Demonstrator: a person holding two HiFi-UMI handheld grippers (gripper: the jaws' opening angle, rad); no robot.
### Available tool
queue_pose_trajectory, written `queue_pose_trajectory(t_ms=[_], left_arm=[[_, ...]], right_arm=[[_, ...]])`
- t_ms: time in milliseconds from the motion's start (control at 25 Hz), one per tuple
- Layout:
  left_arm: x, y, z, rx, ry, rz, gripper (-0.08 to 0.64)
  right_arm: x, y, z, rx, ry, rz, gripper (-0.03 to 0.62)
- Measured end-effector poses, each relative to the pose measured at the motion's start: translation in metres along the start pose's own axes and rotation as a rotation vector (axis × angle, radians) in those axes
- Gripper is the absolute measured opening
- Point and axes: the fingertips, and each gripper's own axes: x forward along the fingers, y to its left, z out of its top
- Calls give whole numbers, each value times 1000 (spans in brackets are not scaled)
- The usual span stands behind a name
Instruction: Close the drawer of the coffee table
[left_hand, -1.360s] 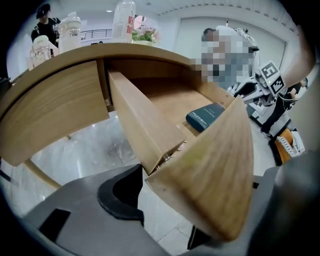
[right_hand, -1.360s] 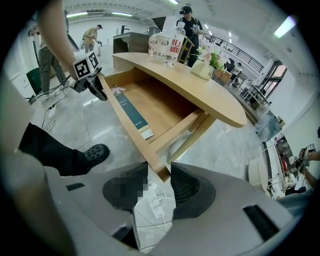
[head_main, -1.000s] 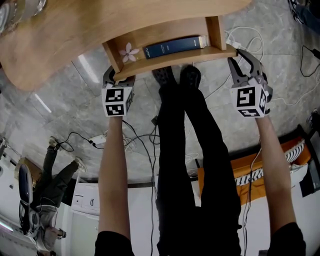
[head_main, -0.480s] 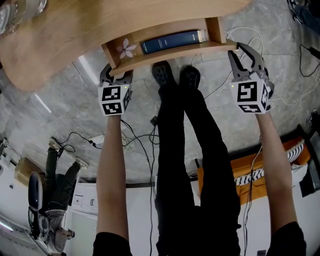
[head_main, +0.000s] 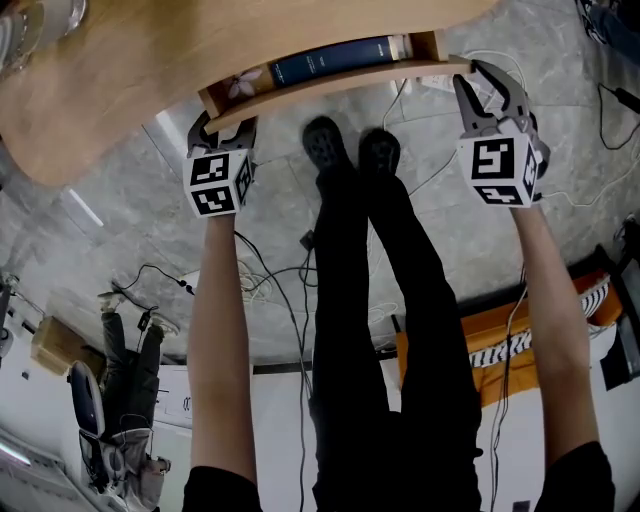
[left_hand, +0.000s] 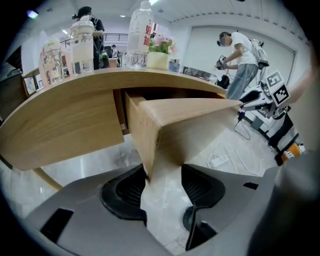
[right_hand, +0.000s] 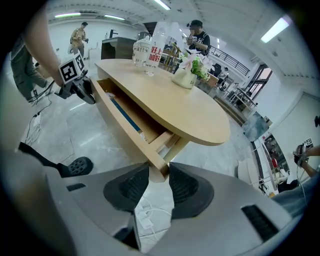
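Drawer (head_main: 340, 82) had slid further under table (head_main: 150, 70), toward 12 o'clock, and was partly out. Left gripper (head_main: 222, 128) stood open around its 9 o'clock corner; right gripper (head_main: 482, 86) pinched its 3 o'clock corner.

**Drawer** (left_hand: 195, 125): light wood, shallow, with a long plain front panel. It stands partly open and level, drawn out from under the top. In the head view only a narrow strip of its inside shows past the top's edge.

**Table** (head_main: 180, 70): low coffee table in the same light wood, with an oval top and a deep curved apron. The drawer sits in its long side nearest the person.
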Motion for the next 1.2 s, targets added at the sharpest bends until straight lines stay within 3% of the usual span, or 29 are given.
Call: queue_pose_trajectory(t_ms=[1200], left_arm=[[23, 28, 44, 4, -42, 11, 233]], right_arm=[[27, -37, 26, 35, -20, -60, 127]])
